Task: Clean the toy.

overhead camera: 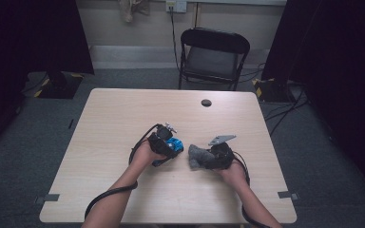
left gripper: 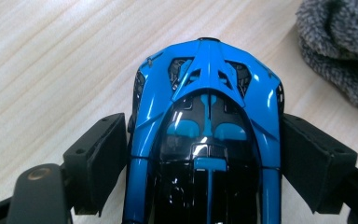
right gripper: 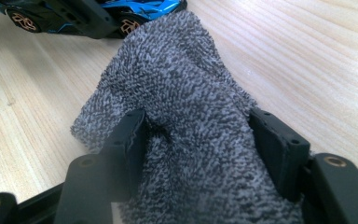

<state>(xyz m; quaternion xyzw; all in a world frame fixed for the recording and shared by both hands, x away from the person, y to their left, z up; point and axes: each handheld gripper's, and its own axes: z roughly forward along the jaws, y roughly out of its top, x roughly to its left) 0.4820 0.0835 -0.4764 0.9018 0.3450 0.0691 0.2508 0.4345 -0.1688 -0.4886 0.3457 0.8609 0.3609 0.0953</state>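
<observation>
A blue and black toy car (left gripper: 207, 116) sits between the jaws of my left gripper (left gripper: 205, 163), which is shut on its sides. In the high view the car (overhead camera: 175, 144) is at the table's middle, held by the left gripper (overhead camera: 167, 143). My right gripper (right gripper: 205, 144) is shut on a bunched grey cloth (right gripper: 186, 107), whose free end hangs toward the car (right gripper: 135, 7). In the high view the cloth (overhead camera: 197, 155) lies just right of the car, apart from it, with the right gripper (overhead camera: 208, 156) behind it.
The wooden table (overhead camera: 123, 114) has a round cable hole (overhead camera: 206, 102) near its far edge. A black folding chair (overhead camera: 212, 54) stands beyond the table. Cables trail from both grippers toward the near edge. Dark curtains hang at both sides.
</observation>
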